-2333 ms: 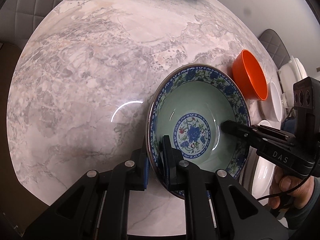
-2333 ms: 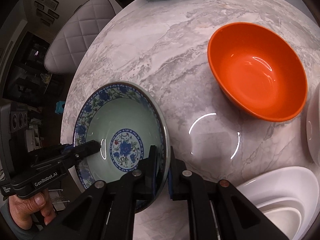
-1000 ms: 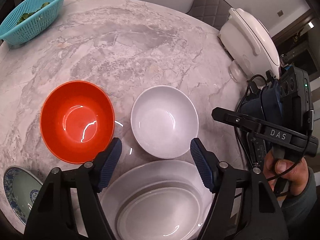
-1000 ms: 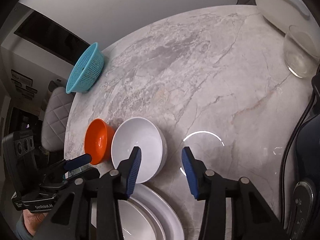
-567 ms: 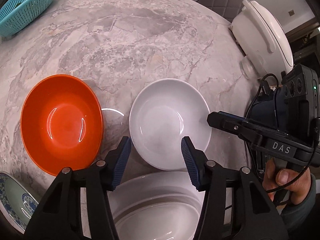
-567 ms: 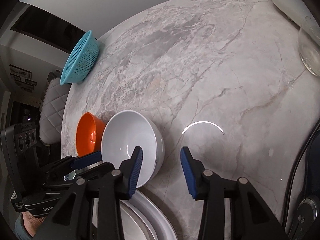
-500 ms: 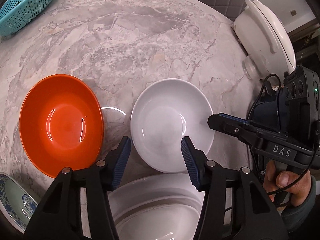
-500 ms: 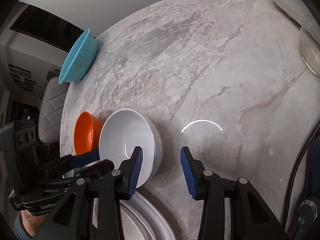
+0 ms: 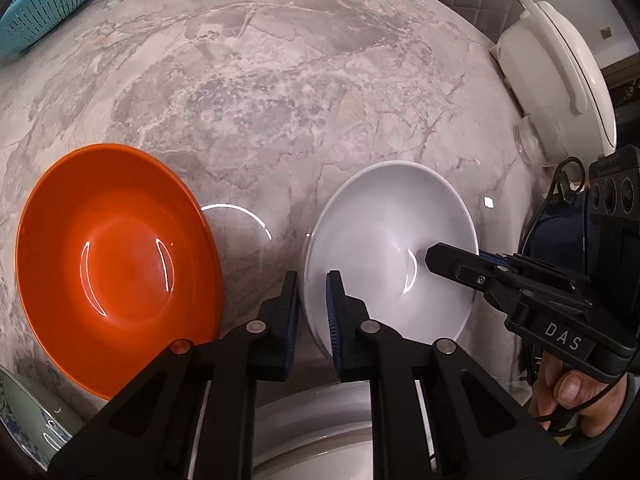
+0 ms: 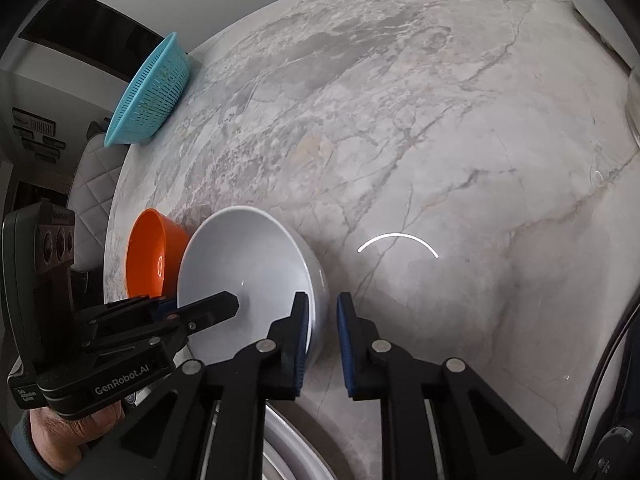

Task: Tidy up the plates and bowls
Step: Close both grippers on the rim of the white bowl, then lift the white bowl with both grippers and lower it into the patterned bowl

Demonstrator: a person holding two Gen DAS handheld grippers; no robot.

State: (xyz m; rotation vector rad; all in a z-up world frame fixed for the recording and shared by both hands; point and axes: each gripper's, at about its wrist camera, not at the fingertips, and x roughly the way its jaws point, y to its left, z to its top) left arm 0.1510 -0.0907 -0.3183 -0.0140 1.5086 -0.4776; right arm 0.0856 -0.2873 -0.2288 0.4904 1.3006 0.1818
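A plain white bowl (image 9: 384, 248) (image 10: 248, 280) stands on the marble table (image 9: 280, 80). My left gripper (image 9: 312, 280) is closing on the bowl's left rim, with the wall pinched between its blue pads. My right gripper (image 10: 322, 300) is closing on the opposite rim, one finger inside the bowl and one outside. Each gripper shows in the other's view, the right gripper (image 9: 440, 258) and the left gripper (image 10: 200, 308). An orange bowl (image 9: 116, 256) (image 10: 148, 256) sits just left of the white one. A blue-patterned bowl (image 9: 24, 420) shows at the lower left corner.
Stacked white plates (image 9: 312, 420) (image 10: 288, 440) lie just below both grippers. A white rice cooker (image 9: 560, 72) stands at the right edge with a cable near it. A teal basket (image 9: 48, 0) (image 10: 148, 96) sits at the far side. A person's hand (image 9: 568, 396) holds the right gripper.
Both grippers have dropped toward the white bowl and gone from wide open to shut on its opposite rims. Earlier they left the blue-patterned bowl at the left.
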